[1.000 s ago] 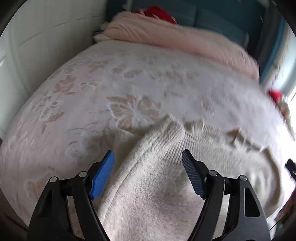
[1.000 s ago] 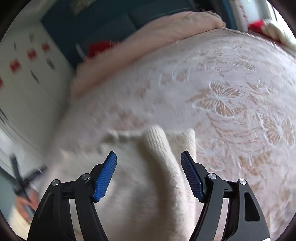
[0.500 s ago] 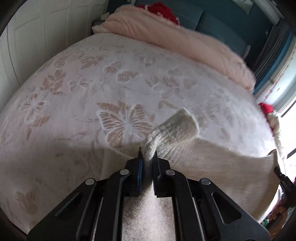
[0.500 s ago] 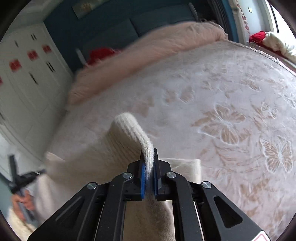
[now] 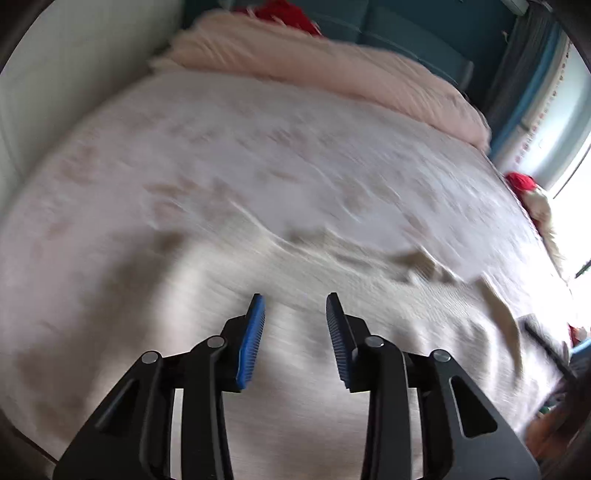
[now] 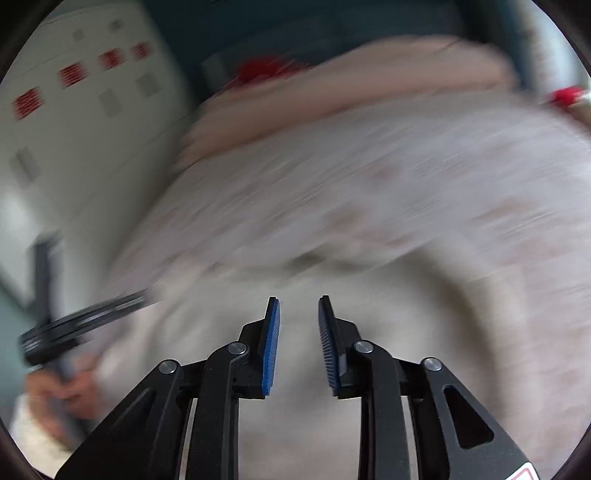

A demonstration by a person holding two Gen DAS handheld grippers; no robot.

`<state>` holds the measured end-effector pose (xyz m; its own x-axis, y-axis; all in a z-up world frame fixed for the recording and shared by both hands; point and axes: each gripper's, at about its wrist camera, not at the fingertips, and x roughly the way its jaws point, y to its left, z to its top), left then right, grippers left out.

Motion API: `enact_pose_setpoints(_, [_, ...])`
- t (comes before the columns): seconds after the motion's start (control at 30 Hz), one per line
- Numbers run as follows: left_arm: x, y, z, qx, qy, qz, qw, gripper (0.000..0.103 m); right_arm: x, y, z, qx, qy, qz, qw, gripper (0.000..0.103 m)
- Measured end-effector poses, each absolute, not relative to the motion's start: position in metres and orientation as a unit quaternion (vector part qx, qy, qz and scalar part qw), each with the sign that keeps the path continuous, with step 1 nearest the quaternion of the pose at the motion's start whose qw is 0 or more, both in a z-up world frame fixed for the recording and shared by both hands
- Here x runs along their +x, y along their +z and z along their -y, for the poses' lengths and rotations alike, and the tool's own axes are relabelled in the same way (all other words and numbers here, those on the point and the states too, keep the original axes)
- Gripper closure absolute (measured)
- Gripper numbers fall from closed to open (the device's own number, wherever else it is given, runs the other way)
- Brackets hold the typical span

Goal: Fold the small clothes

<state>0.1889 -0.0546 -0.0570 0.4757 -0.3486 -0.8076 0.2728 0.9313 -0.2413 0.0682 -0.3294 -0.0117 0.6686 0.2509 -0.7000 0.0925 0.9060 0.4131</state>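
A cream knitted sweater [image 5: 332, 280] lies spread on the bed, blurred by motion. My left gripper [image 5: 295, 299] hovers over its near part, jaws opening, with nothing between the blue pads. In the right wrist view the same sweater [image 6: 295, 291] fills the lower middle. My right gripper [image 6: 298, 300] is above it, jaws opening a little, and the gap between its pads is empty. The left gripper shows as a dark streak at the left [image 6: 74, 325], held by a person's hand [image 6: 62, 391].
The bedspread [image 5: 258, 166] is pale with a brown floral print. A pink quilt [image 5: 332, 70] is bunched along the far edge, with a red item [image 5: 284, 14] behind it. White cupboards [image 6: 74, 129] stand to the left; a window [image 5: 569, 166] is on the right.
A second ago both grippers stood wide open over the sweater. Half a second ago each was shut on a raised sleeve. Now both have let go and the sleeves lie down.
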Motion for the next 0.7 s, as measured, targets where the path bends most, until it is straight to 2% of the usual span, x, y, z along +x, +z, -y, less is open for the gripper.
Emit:
enact_pose_setpoints(0.1, [0.189, -0.090, 0.067, -0.015, -0.152, -0.510, 0.846, 0.070, 0.080, -0.048, 0.286, 0.162, 0.080, -0.446, 0.876, 0.089])
enact_pose_setpoints(0.17, [0.191, -0.107, 0.054, -0.030, -0.145, -0.523, 0.839, 0.068, 0.079, -0.071, 0.302, 0.153, 0.044, -0.467, 0.870, 0.091])
enact_pose_setpoints(0.2, [0.191, -0.108, 0.046, -0.039, -0.147, -0.519, 0.841, 0.068, 0.073, -0.079, 0.327, 0.178, 0.023, -0.467, 0.866, 0.103])
enact_pose_setpoints(0.27, [0.192, -0.107, 0.034, -0.038, -0.135, -0.519, 0.843, 0.068, 0.050, -0.076, 0.381, 0.225, -0.040, -0.451, 0.863, 0.103])
enact_pose_setpoints(0.33, [0.195, -0.109, 0.024, -0.052, -0.132, -0.523, 0.840, 0.069, 0.025, -0.066, 0.418, 0.236, -0.093, -0.431, 0.866, 0.098])
enact_pose_setpoints(0.4, [0.194, -0.113, 0.023, -0.058, -0.133, -0.524, 0.839, 0.069, 0.004, -0.066, 0.449, 0.223, -0.134, -0.436, 0.861, 0.098])
enact_pose_setpoints(0.43, [0.193, -0.114, 0.026, -0.050, -0.130, -0.520, 0.843, 0.069, -0.002, -0.075, 0.459, 0.213, -0.151, -0.454, 0.852, 0.103])
enact_pose_setpoints(0.5, [0.187, -0.113, 0.032, -0.033, -0.123, -0.515, 0.848, 0.069, -0.019, -0.080, 0.468, 0.253, -0.145, -0.453, 0.842, 0.103])
enact_pose_setpoints(0.57, [0.181, -0.103, 0.031, -0.037, -0.126, -0.517, 0.846, 0.070, -0.030, -0.065, 0.463, 0.258, -0.137, -0.434, 0.852, 0.096])
enact_pose_setpoints(0.6, [0.176, -0.097, 0.025, -0.045, -0.130, -0.516, 0.845, 0.070, -0.037, -0.053, 0.455, 0.240, -0.141, -0.421, 0.863, 0.087])
enact_pose_setpoints(0.63, [0.170, -0.091, 0.018, -0.054, -0.130, -0.514, 0.846, 0.067, -0.041, -0.047, 0.448, 0.222, -0.150, -0.414, 0.870, 0.064])
enact_pose_setpoints(0.67, [0.166, -0.087, 0.011, -0.059, -0.128, -0.511, 0.848, 0.064, -0.045, -0.044, 0.445, 0.210, -0.157, -0.410, 0.873, 0.051])
enact_pose_setpoints(0.7, [0.159, -0.082, 0.000, -0.066, -0.123, -0.506, 0.851, 0.057, -0.049, -0.043, 0.443, 0.198, -0.167, -0.410, 0.875, 0.039])
